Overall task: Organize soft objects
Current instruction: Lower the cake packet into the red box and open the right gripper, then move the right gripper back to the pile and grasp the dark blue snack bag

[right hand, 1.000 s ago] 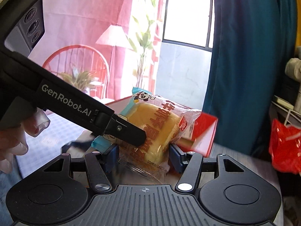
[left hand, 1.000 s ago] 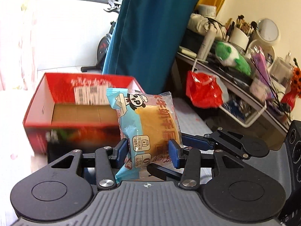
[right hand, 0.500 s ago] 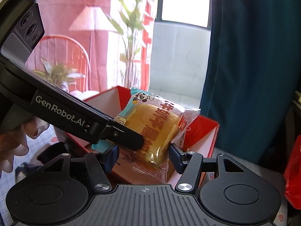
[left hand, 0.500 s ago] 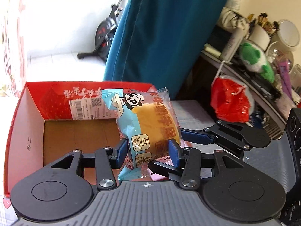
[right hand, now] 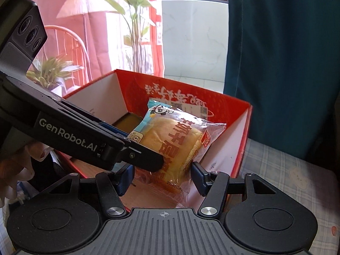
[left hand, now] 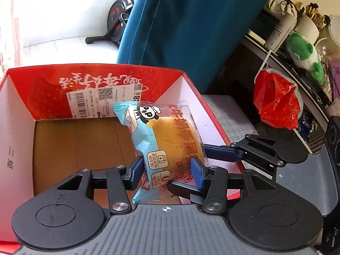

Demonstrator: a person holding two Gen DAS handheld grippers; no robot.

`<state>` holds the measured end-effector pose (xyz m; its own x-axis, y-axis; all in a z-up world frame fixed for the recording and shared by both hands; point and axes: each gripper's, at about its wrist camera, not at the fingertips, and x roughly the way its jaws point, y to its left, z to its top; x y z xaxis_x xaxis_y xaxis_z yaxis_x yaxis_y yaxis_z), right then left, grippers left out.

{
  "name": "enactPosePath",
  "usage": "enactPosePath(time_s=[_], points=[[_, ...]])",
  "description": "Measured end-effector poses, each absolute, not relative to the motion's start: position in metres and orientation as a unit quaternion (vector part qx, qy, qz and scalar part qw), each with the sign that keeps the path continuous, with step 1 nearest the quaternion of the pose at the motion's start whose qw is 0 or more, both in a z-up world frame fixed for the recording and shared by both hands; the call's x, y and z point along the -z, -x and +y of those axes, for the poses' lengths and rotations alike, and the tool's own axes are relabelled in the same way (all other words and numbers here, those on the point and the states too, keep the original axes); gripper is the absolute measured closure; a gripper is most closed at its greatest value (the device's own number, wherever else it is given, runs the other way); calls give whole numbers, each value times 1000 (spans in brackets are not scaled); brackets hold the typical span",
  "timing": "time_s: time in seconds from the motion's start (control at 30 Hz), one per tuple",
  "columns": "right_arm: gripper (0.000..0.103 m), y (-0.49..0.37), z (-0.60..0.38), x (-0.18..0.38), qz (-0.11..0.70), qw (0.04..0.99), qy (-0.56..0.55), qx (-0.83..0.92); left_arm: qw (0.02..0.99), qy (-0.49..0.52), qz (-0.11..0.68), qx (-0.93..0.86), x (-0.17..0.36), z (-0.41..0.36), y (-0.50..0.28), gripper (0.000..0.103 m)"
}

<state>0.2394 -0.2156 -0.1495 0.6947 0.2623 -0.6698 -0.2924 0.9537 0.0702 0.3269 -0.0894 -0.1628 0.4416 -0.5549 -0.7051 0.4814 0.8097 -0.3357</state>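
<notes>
We hold one packaged bun [left hand: 170,142] with both grippers, left gripper [left hand: 167,171] and right gripper [right hand: 162,175], jaws closed on its wrapper, over the open red box [left hand: 53,89]. We should lower it gently, then release both together.

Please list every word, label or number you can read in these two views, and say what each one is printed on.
"GenRobot.AI": side of the left gripper.
"0": badge on the bread packet; its large red characters and small badge text I cannot read surely.
White sticker on the red box: barcode and QR code, print too small.
Box wall: white brush characters, upside down, unreadable.
</notes>
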Motion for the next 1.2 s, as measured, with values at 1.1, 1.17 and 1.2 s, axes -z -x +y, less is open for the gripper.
enactPosePath(time_s=[1.1, 1.17, 1.2], points=[[48, -78, -157, 89, 220, 966, -5, -135, 948, 20, 285, 138, 122, 28, -132, 43], [48, -66, -150, 95, 221, 966, -10, -137, 950, 23, 283, 132, 125, 34, -119, 43], [48, -61, -146, 98, 223, 965, -11, -137, 951, 23, 281, 129, 128, 36, -113, 43]])
